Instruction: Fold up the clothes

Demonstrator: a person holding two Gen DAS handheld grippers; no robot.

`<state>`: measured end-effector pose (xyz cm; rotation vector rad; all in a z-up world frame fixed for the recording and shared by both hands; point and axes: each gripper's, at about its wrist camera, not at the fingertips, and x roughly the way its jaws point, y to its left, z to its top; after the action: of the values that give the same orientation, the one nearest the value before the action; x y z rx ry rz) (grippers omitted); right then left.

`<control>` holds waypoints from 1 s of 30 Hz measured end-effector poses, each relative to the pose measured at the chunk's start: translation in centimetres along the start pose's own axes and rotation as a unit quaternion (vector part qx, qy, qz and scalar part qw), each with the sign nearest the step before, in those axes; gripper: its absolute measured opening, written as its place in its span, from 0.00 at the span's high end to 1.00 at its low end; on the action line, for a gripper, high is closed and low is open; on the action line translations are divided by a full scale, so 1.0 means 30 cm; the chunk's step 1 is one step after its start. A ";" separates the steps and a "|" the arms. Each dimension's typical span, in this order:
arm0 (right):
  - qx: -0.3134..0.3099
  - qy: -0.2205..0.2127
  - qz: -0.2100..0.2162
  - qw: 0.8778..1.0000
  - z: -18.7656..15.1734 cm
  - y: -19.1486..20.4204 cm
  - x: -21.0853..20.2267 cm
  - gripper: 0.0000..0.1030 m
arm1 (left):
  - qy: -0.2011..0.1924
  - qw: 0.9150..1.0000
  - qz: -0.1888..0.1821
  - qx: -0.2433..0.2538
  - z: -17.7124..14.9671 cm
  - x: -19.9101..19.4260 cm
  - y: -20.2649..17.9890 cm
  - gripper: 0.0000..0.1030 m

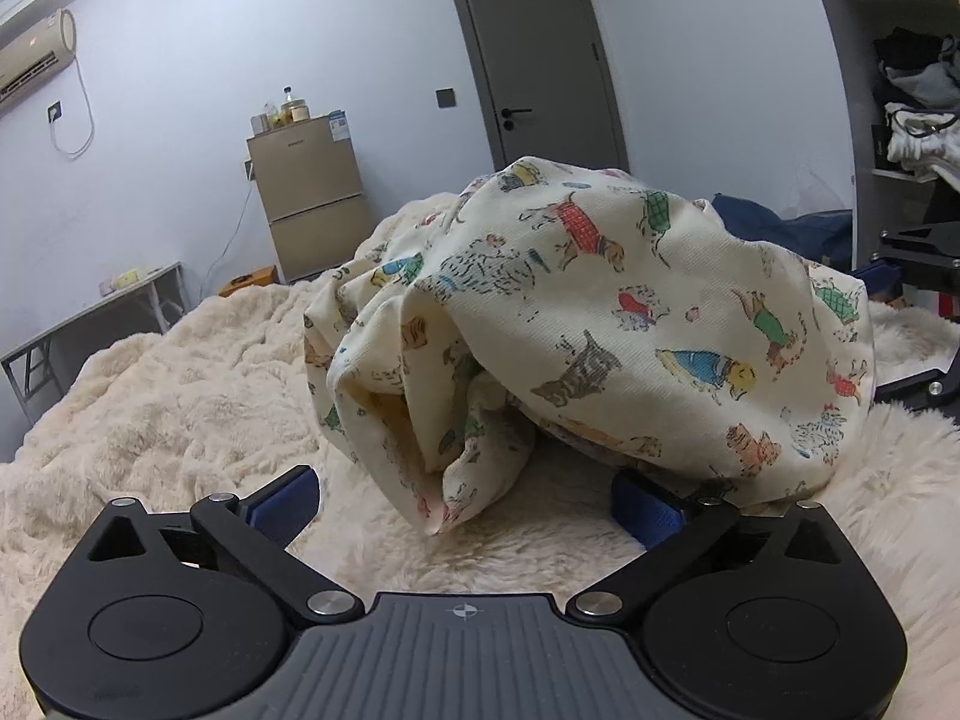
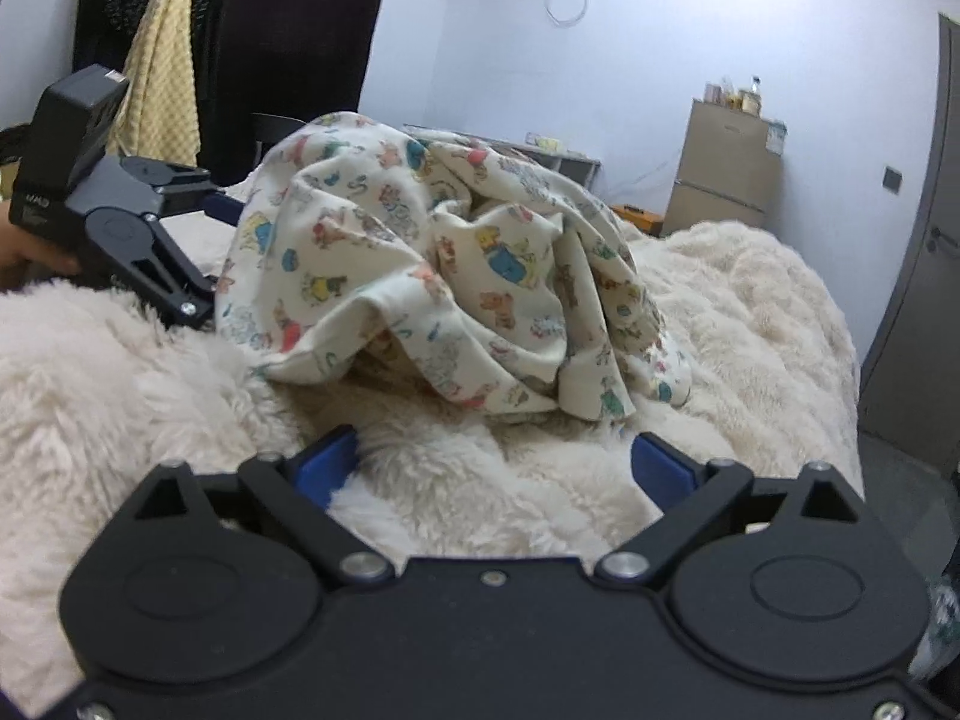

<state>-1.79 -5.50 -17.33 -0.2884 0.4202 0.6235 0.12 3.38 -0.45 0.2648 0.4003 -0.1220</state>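
Only the right wrist view shows the person's hand (image 2: 24,252) gripping the left gripper (image 1: 465,501) at the bed's left side; the left view alone shows a door (image 1: 540,54). Both claws sit low over the furry blanket (image 1: 180,390), released and spread wide — the crumpled printed garment (image 1: 600,312) heaped mid-bed, just ahead of the right gripper (image 2: 495,459).

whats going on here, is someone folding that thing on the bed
A person holds a gripper in each hand, about to fold clothes. A cream garment with a dog print lies in a crumpled heap on a fluffy blanket. The left gripper and the right gripper are both open, aimed at the heap from opposite sides, holding nothing. No fold has been made yet.
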 end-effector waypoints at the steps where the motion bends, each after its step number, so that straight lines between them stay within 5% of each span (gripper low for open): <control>1: 0.008 0.005 0.006 1.000 0.001 -0.009 0.007 0.00 | -0.005 1.000 0.004 0.002 0.003 -0.005 -0.002 0.00; 5: 0.052 0.030 0.020 0.998 0.002 -0.052 0.028 0.00 | -0.025 0.999 0.021 0.037 0.018 -0.033 -0.030 0.00; 12: 0.078 0.028 0.007 0.997 0.015 -0.080 0.004 0.08 | -0.017 0.992 -0.006 0.126 0.038 -0.120 -0.059 0.00; 17: 0.082 0.031 0.013 0.996 0.032 -0.095 -0.022 0.11 | -0.018 0.995 -0.051 0.089 0.046 -0.134 -0.027 0.01; 24: 0.025 0.035 0.013 0.999 0.056 -0.056 -0.077 0.12 | -0.024 0.995 -0.062 0.080 0.050 -0.100 -0.089 0.03; 27: 0.013 0.030 0.015 0.999 0.069 -0.044 -0.094 0.11 | -0.037 0.994 -0.072 0.073 0.059 -0.080 -0.106 0.10; 30: 0.006 0.026 0.016 1.000 0.077 -0.031 -0.097 0.11 | -0.065 0.992 -0.079 0.074 0.068 -0.064 -0.121 0.40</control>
<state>-2.67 -6.78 -13.83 -0.2864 0.4787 0.6445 -1.48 -0.53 1.30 0.3684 0.2827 -0.3237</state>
